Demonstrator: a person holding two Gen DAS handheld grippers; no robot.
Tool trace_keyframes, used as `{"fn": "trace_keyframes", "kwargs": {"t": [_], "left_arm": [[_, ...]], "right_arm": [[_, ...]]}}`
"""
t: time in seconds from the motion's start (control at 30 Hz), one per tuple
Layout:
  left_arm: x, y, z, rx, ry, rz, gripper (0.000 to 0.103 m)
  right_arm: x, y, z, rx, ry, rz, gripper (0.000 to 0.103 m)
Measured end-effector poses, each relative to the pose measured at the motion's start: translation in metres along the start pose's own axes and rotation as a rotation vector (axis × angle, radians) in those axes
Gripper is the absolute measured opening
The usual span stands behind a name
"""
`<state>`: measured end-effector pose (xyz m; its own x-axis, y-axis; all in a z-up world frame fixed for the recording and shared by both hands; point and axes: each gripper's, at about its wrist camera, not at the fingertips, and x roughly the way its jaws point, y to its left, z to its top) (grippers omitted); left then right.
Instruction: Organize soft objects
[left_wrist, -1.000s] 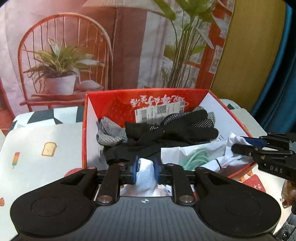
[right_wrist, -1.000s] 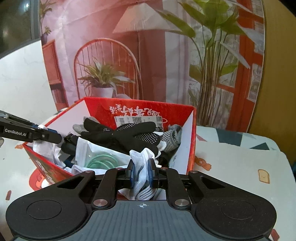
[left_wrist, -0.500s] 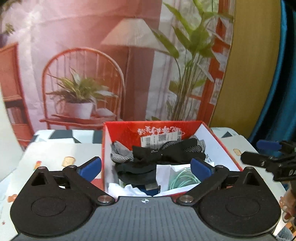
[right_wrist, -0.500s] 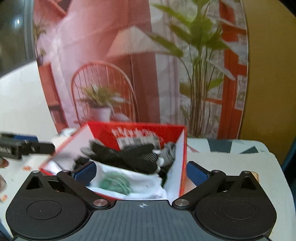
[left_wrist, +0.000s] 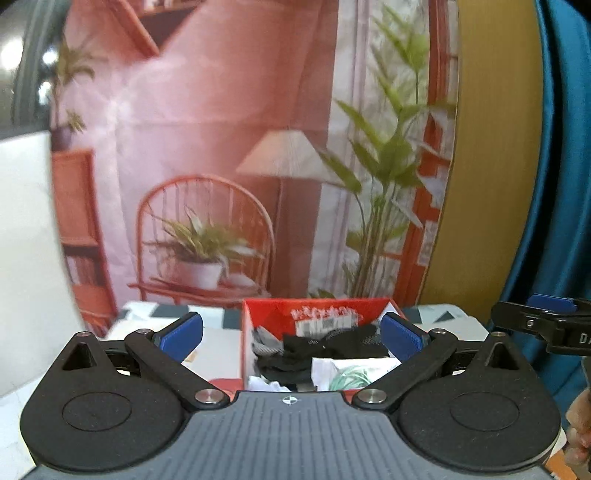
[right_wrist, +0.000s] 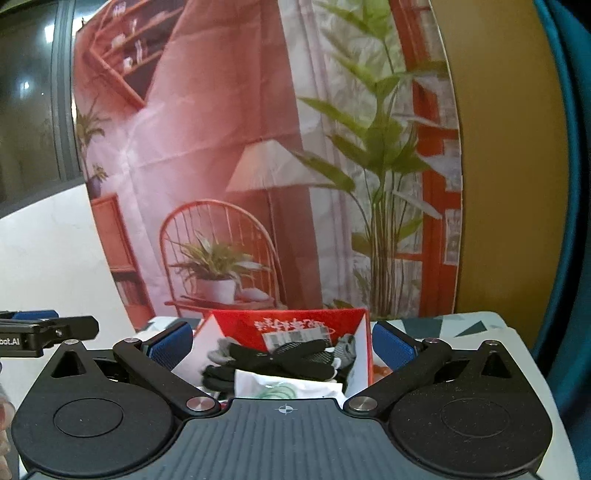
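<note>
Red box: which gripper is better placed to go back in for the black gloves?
Left, marginally. The left gripper, open and empty, frames the red box with the black gloves centred. The right gripper is equally open, but its box sits slightly off-centre.

The supporting surface is a table (right_wrist: 495, 334) covered with a pale cloth printed with dark triangles and small pictures. A red cardboard box (right_wrist: 295, 322) stands directly on it, open at the top. A small printed toast motif (left_wrist: 192, 355) is seen left of the box.
</note>
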<state>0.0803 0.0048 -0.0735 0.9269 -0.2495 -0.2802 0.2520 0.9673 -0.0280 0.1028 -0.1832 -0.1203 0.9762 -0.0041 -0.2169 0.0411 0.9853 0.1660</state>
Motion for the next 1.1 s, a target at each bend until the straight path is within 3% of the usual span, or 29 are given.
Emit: {"fn": "trace_keyframes", "kwargs": {"t": [0.37,1.1], "left_arm": [[-0.076,-0.021,0.012,0.052,-0.089,0.039,0.103],[-0.085,-0.023,0.005,0.035,-0.069,0.075,0.103]], "right_arm": [[-0.078,0.022,0.014,0.009,-0.040,-0.004,0.103],[-0.110,0.040,0.016,-0.063,-0.065,-0.060,0.103]]}}
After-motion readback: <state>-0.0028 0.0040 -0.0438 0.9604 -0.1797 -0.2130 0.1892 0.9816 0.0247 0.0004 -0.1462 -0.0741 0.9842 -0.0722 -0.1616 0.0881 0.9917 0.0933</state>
